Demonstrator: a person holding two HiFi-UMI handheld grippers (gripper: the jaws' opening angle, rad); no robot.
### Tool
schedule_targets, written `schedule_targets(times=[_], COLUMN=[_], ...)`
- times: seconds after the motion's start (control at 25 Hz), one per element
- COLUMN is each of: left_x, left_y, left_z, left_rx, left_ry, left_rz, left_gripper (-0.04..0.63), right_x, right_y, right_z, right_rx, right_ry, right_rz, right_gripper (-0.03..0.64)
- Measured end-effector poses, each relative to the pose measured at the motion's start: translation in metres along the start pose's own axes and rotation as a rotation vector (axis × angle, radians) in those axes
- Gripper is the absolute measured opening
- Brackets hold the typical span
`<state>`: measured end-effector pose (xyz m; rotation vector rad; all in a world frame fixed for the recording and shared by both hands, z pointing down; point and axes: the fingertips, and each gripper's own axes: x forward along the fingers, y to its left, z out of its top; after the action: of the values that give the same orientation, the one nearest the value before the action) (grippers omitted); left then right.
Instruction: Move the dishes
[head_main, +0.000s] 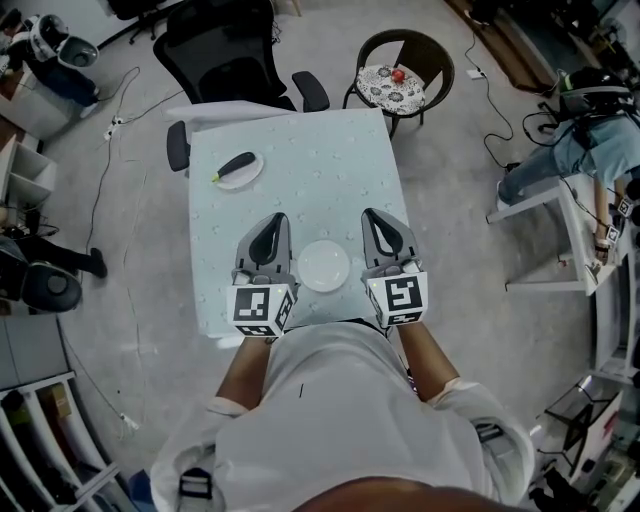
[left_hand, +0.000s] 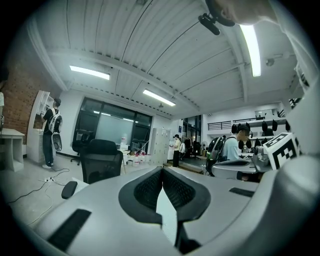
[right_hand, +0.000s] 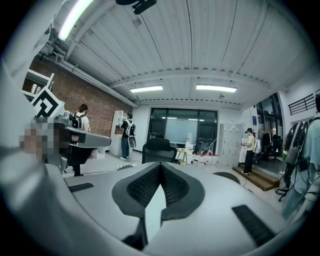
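An empty white plate lies near the front edge of the pale table, between my two grippers. A second white plate at the table's far left holds a dark long vegetable. My left gripper rests just left of the empty plate, its jaws shut with nothing between them. Just right of that plate, my right gripper is shut and empty too. Neither touches the plate. In the left gripper view the left gripper shows its tips meeting, and so does the right gripper in the right gripper view.
A black office chair stands behind the table. A round wicker chair with a patterned cushion and a small red object is at the back right. A person sits by a white desk at the far right. Cables run over the floor.
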<state>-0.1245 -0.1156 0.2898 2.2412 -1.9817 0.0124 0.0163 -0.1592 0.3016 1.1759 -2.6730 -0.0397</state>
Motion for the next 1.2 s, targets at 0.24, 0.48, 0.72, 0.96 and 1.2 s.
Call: schedule_targets(times=[0.24,0.48,0.72,0.96,1.2], left_x=[0.000,-0.004,-0.004,-0.006,-0.006], left_y=[-0.002,-0.001,0.005,0.006,0.009], left_z=[-0.001,-0.004,-0.009,-0.011,-0.019], left_rx=[0.012,0.013,0.013,0.020,0.017], left_ry=[-0.002,0.012,0.014,0.025,0.041], left_rz=[-0.005,-0.006,-0.003,-0.003,-0.007], left_gripper=[0.020,0.020,0.020,0.020,0.020], right_x=[0.001,-0.001,0.001,-0.001,0.000], right_y=[0.004,0.003,-0.001,-0.003,-0.002], right_z=[0.004,0.007,-0.001,-0.004,-0.006], right_rx=[0.007,-0.014,-0.026,-0.040,-0.034], right_ry=[0.001,0.011,0.026,0.035,0.048], right_rz=[0.008,-0.006,-0.019,-0.017,-0.022], right_gripper=[-0.003,-0.003,-0.003,-0.003,-0.003])
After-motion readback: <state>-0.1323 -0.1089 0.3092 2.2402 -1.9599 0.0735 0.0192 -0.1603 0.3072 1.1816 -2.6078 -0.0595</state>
